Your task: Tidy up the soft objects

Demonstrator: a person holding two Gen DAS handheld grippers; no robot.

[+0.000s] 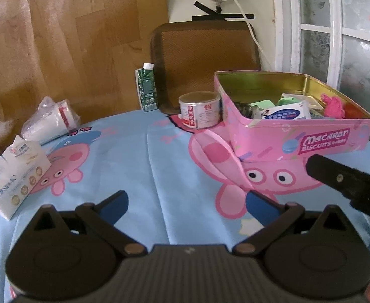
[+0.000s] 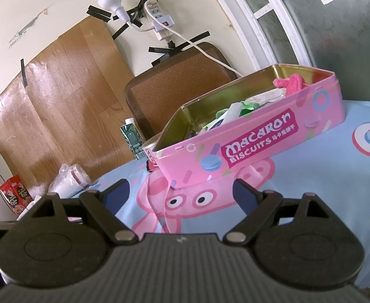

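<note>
A pink biscuit tin (image 1: 298, 136) (image 2: 255, 141) stands open on the blue cartoon tablecloth (image 1: 144, 156) and holds several soft things, among them a pink fluffy cloth (image 1: 332, 106) (image 2: 289, 82), a white-and-blue tissue pack (image 1: 286, 113) and green pieces (image 2: 228, 109). A larger tissue pack (image 1: 13, 176) lies at the left of the table, apart from the tin. My left gripper (image 1: 186, 203) is open and empty over bare cloth. My right gripper (image 2: 181, 193) is open and empty just in front of the tin; one of its fingers (image 1: 336, 179) shows in the left wrist view.
A bagged roll of paper cups (image 1: 51, 123) (image 2: 70, 180) lies at the back left. A small can (image 1: 200, 109) touches the tin's left end, with a green carton (image 1: 147, 88) (image 2: 132, 137) behind. A brown chair back (image 1: 202, 58) and a red box (image 2: 16, 194) stand beyond the table.
</note>
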